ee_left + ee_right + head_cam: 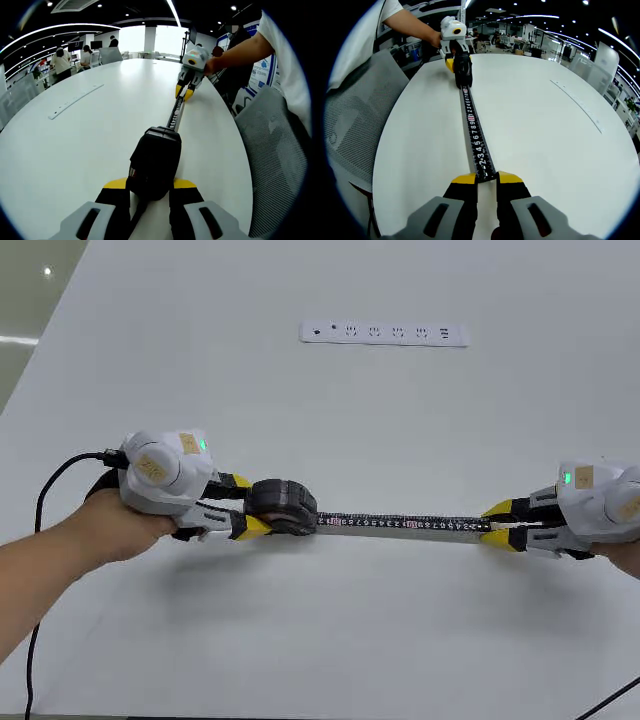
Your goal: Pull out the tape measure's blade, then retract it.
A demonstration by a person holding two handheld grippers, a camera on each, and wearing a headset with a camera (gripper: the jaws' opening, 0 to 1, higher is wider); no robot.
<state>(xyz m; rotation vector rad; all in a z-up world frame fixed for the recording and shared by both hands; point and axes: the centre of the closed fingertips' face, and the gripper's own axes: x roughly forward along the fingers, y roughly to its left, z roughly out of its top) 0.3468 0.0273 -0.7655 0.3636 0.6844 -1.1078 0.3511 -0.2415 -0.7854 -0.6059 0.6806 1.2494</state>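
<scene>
A black tape measure case [283, 506] lies on the white table, and my left gripper [250, 506] is shut on it. In the left gripper view the case [155, 162] sits between the yellow-tipped jaws. Its blade [400, 523] is drawn out to the right, with black numbers along it. My right gripper [497, 524] is shut on the blade's end. In the right gripper view the blade [476, 145] runs from my right gripper [486, 177] away to the case [463, 70] and the left gripper [454, 62]. The left gripper view shows the right gripper [183, 91] at the blade's far end.
A white power strip [384, 333] lies flat at the back of the table [400, 420]. A black cable [45, 510] trails from the left gripper off the near left edge. A grey mesh chair [272, 145] stands at the table's edge. People sit in the distance.
</scene>
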